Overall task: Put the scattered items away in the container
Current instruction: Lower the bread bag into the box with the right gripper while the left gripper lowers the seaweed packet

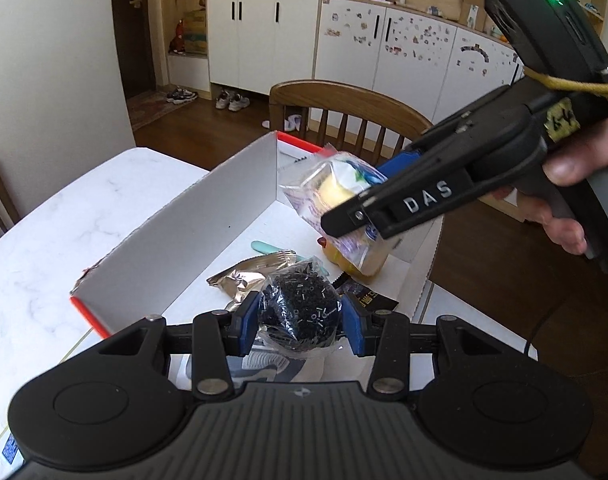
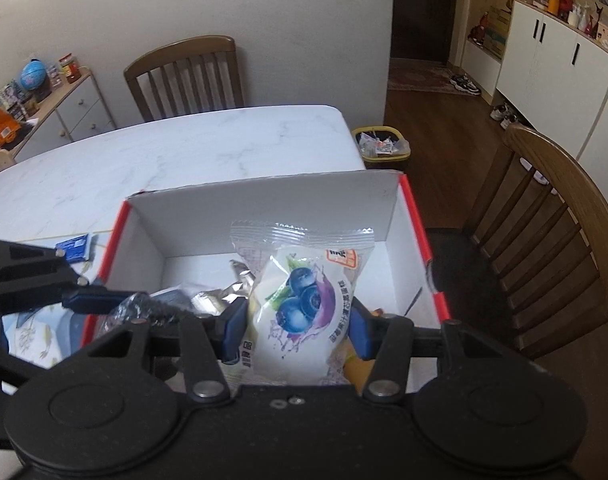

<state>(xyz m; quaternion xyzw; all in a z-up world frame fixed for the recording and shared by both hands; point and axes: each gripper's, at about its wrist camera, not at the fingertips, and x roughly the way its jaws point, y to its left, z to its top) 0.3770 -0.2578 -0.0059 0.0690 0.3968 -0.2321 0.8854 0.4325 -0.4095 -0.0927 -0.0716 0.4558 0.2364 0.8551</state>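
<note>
- Left gripper (image 1: 300, 322) pinches a clear bag of black beads (image 1: 300, 312), held over the near end of the white cardboard box (image 1: 208, 216).
- Right gripper (image 2: 298, 330) clamps a blueberry snack packet (image 2: 300, 304) above the box interior, at 2 o'clock from the bead bag in the left view.
- Foil wrapper (image 1: 246, 276) lies on the box floor.

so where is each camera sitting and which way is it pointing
Left wrist: sits on the left gripper, looking forward and down into the white box; its blue fingers hold a bag of black beads, and the right gripper with the person's right hand crosses in front.
Right wrist: sits on the right gripper, looking down into the box towards a chair; its fingers hold a blueberry snack packet.
Shared: box, both grippers, both held packets, the marble table.
</note>
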